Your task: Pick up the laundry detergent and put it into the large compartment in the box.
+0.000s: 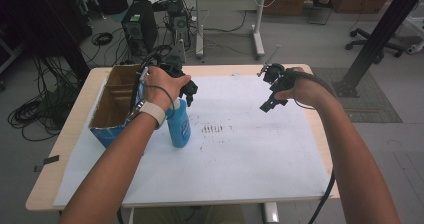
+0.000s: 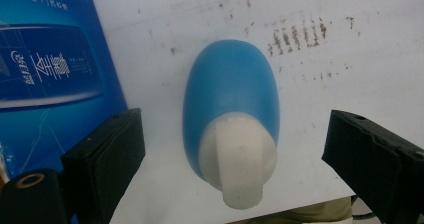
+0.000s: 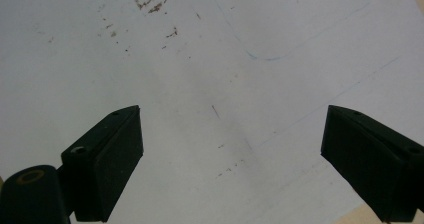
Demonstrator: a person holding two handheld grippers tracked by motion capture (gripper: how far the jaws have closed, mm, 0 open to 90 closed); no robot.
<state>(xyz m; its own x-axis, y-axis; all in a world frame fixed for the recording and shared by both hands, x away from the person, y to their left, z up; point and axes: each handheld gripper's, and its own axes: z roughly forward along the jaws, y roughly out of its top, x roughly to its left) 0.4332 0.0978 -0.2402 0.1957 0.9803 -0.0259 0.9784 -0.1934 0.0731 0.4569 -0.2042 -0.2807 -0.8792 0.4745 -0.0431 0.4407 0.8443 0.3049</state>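
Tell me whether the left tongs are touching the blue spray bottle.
Apart. In the left gripper view, the left tongs stand wide open above the blue spray bottle, with white paper visible between each jaw and the bottle's white nozzle.

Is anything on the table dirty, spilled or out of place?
Yes. The white paper sheet bears dark brown smudges right of the upright blue plastic bottle; they look like dried stains. Nothing is tipped over.

Blue bottle (image 1: 178, 126) with white cap (image 2: 239, 159), upright on white sheet beside box.
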